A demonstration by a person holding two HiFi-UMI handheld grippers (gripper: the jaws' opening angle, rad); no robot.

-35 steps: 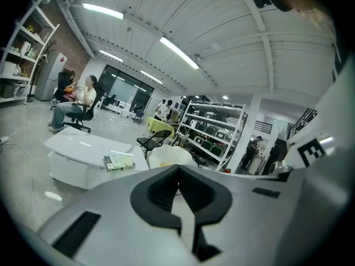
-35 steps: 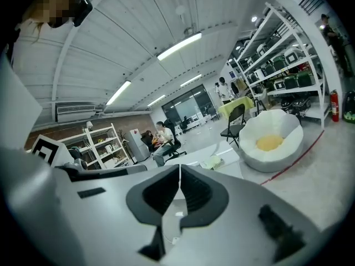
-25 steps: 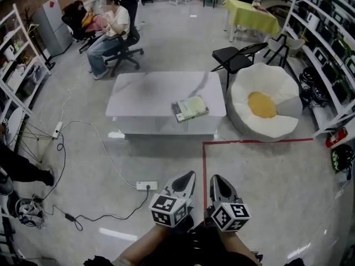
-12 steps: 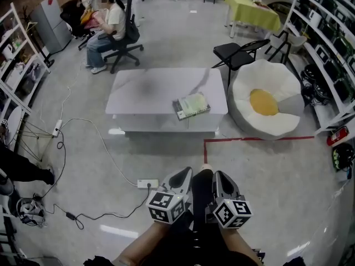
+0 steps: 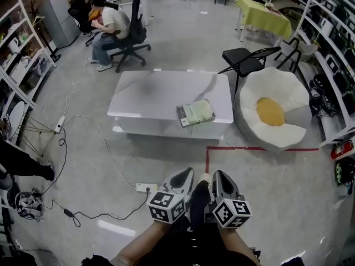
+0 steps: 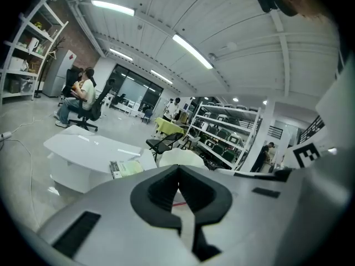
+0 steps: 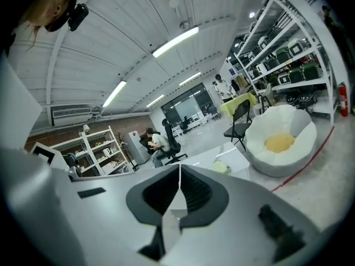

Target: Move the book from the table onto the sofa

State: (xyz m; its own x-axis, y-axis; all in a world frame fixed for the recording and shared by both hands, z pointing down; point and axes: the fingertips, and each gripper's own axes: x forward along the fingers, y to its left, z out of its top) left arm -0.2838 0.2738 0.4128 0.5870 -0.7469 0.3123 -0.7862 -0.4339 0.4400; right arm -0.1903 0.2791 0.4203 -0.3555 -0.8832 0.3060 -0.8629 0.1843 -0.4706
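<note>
The book (image 5: 195, 113) lies at the table's (image 5: 150, 96) front right corner; the sofa (image 5: 260, 87) looks bare. My left gripper (image 5: 187, 175) and right gripper (image 5: 217, 176), fingers together on nothing, hang well short. The whole move is yet to do.

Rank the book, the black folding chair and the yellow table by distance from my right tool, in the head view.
From the right tool:
1. Book, ahead on the white table.
2. Chair, beyond it, right.
3. Yellow table, far back right.

both forearms low and side by side, left gripper (image 5: 183, 180) and right gripper (image 5: 220, 182) closed, empty
</note>
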